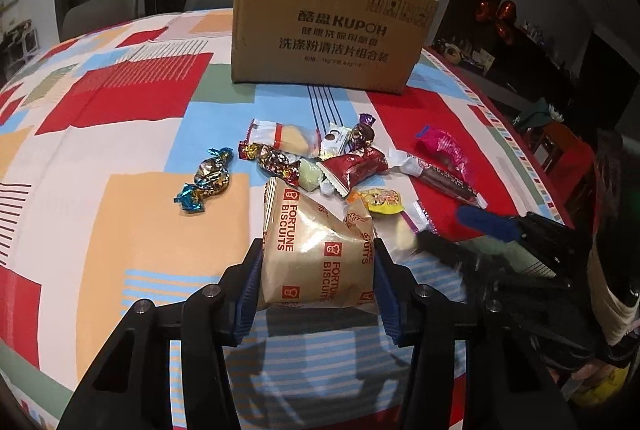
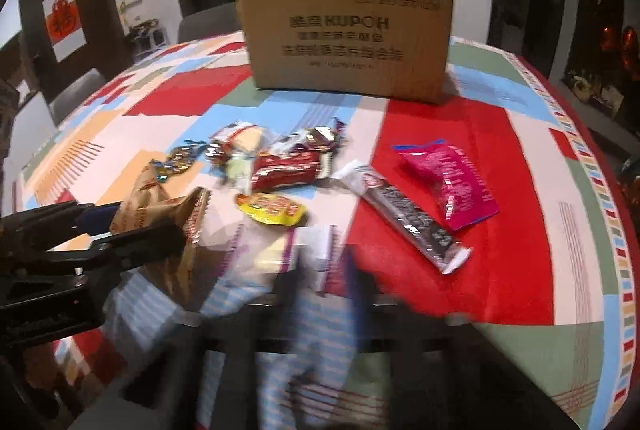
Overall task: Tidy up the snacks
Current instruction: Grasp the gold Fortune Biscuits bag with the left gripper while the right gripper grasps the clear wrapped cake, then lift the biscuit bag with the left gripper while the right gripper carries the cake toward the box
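The left tool (image 1: 318, 262) is pinching the Fortune Biscuits pack (image 1: 316, 254) by its sides, just above the table (image 1: 120, 190). It is looking light, crinkly and crushable, so a gentle squeeze suits. The right tool (image 2: 320, 270) is blurring; I cannot tell its spread, perhaps nearing the clear-wrapped biscuit (image 2: 276, 250).

Brightness: the patchwork-patterned tablecloth (image 1: 132, 102) is evenly lit from above; the room along the top edge is dim.
Shadows: soft, short, under the brown cardboard box (image 1: 332, 30).
Glare: highlights on the gold-and-blue foil candy (image 1: 208, 182).
Blur: the right wrist view smears at lower centre.
Distortion: fisheye bending, black corners.
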The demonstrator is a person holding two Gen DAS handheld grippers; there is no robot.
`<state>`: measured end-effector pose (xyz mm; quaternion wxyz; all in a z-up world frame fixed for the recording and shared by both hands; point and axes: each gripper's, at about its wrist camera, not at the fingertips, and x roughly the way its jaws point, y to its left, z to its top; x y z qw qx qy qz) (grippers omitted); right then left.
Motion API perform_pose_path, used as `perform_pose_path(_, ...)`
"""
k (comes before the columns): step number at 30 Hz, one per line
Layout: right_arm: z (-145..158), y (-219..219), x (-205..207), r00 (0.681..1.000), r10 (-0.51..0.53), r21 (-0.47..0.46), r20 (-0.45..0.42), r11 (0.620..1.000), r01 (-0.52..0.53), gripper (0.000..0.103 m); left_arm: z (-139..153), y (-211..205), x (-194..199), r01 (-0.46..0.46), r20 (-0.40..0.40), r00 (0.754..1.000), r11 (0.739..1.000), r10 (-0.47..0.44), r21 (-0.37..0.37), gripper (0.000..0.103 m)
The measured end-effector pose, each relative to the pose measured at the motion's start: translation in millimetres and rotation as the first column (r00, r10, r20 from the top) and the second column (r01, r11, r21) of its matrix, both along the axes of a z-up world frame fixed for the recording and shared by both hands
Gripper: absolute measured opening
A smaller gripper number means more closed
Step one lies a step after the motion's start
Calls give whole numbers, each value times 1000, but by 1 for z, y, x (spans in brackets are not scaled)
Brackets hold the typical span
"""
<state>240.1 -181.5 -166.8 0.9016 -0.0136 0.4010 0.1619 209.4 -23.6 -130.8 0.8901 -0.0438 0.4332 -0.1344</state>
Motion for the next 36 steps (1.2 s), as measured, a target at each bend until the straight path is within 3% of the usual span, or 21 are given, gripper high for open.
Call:
perform_pose_path(3, 3, 10, -3, 999, 25, -31, 32, 999, -24, 69, 4, 6, -3, -13, 11, 1000, 1000, 13, -1, 49)
perform_pose_path(6, -2, 20, 0, 997, 74, -44, 12, 996, -74, 69, 5, 12, -5, -29, 13, 999, 1000, 29, 2, 50)
perform_pose_path(19, -17, 37, 10, 995, 88, -118, -35, 989, -92, 71, -2, 20, -3, -46, -2, 999, 999, 46, 0, 49)
perform_pose_path(24, -15, 37, 7, 996, 86, -124, -16, 988, -87, 54, -1, 20, -4, -48, -1, 999, 999, 48, 3, 49)
perform_pose_path(28, -14, 43, 0, 994, 107, -182, 14, 978, -103, 37, 0, 20, -4, -47, -3, 999, 999, 47, -2, 49)
perform_pose_path(36, -8, 34, -5, 996, 87, -146, 21, 986, -83, 35, 9, 16, -9, -41, 18, 999, 999, 41, 6, 49)
